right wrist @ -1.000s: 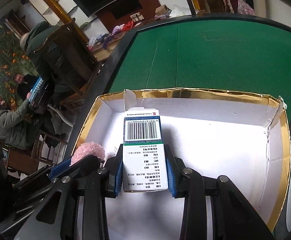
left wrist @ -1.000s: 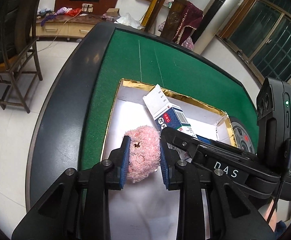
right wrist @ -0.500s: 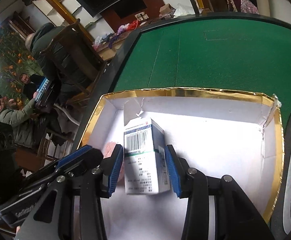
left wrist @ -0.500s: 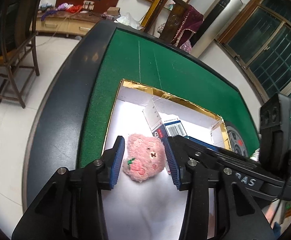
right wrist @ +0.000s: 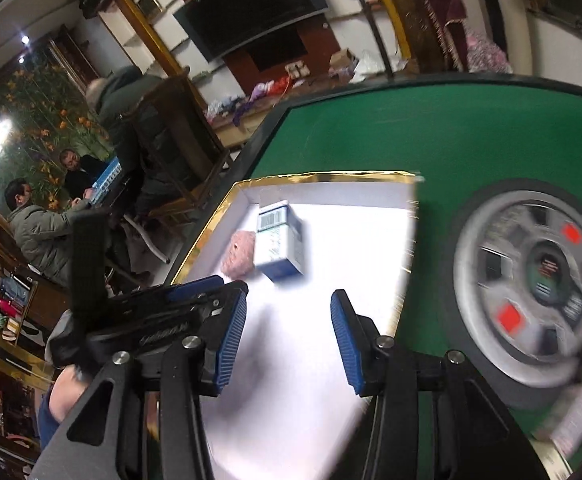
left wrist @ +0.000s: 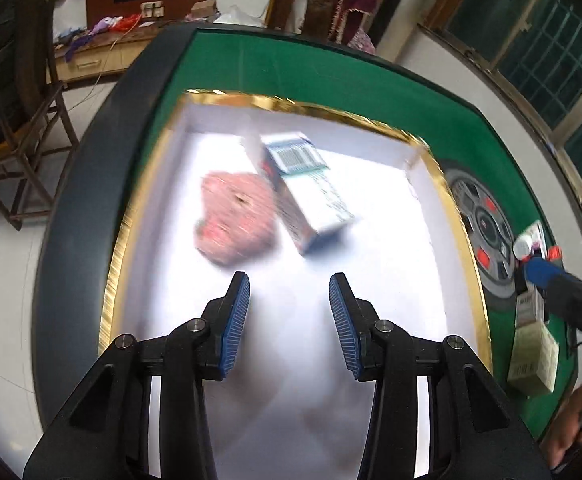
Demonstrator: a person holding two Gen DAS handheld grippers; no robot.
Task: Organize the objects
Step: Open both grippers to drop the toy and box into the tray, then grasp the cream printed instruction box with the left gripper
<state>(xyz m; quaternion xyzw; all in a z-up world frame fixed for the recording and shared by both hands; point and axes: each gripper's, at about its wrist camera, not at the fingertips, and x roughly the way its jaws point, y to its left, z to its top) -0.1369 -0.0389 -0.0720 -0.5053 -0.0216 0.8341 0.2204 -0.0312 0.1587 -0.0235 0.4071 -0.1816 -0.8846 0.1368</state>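
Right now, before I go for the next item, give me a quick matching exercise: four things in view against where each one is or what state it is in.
Things:
1. pink plush toy
2. medicine box
3. left tool
4. small cartons

Places or states:
A. open, holding nothing
B. on the green felt, outside the tray
C. in the tray, left of the box
D. in the tray, barcode end toward the far wall

Pairs: 1-C, 2-D, 3-A, 4-B
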